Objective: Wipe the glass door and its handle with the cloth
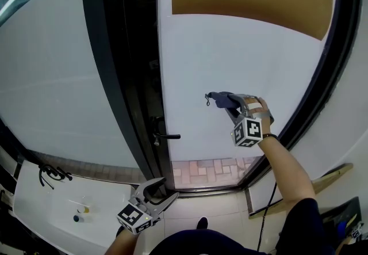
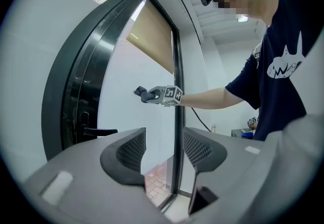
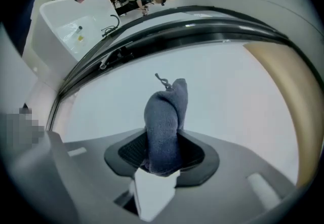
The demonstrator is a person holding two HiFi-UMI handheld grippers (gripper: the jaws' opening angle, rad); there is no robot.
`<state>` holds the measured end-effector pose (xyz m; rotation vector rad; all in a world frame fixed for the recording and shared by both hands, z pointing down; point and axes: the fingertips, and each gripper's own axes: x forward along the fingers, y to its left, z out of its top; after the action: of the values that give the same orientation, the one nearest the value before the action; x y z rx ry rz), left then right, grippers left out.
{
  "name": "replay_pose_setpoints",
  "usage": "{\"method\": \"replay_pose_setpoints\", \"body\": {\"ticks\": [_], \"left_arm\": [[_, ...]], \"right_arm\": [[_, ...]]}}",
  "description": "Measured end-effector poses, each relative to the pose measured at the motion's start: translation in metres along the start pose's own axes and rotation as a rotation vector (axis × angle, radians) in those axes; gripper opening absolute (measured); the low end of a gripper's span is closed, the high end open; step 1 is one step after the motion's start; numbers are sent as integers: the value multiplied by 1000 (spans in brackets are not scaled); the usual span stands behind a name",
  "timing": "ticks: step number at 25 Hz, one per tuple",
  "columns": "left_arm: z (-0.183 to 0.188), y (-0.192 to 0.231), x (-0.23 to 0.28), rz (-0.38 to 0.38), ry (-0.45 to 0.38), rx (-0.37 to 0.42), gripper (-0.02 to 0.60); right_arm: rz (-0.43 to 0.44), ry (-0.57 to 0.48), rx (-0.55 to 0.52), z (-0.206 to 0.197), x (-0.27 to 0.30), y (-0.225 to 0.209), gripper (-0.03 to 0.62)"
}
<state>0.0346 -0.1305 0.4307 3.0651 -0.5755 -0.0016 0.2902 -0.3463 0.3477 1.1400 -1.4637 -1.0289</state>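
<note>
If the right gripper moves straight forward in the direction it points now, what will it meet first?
Probably the glass door, touched first by the cloth the right gripper holds; the gap is unclear.

No lettering, brand or number is legible — nothing at all

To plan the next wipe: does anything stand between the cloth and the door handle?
Nothing visible does. Between the cloth in the right gripper and the handle lies only the bare glass door.
</note>
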Motion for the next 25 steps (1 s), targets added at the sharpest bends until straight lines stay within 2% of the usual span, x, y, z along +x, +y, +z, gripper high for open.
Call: {"method": "replay_pose_setpoints", "body": {"ticks": [3,5,9,14,18,21,25], "left_arm": [[-2,1,-7,11,2,3,222],[-4,2,-14,22,8,-1,222],[-3,3,-25,49,15,-6,222],[-2,5,-35,73,10,-8,222],[-3,7,-42,95,10,-12,222],[-4,10,-47,111,8,-16,222],[-8,14,-50,117,3,-21,222]], "right_arm": [[-16,28,116,-18,-8,-8,158],[-25,12,197,-14,-13,-11,158],[-5,-116,276,43,-13,-13,158],[36,-269,248,143,10,-1,160],[73,-294,109,201,40,27,160],[82,-259,3,212,63,46,160],[110,-235,-36,196,70,59,159]]}}
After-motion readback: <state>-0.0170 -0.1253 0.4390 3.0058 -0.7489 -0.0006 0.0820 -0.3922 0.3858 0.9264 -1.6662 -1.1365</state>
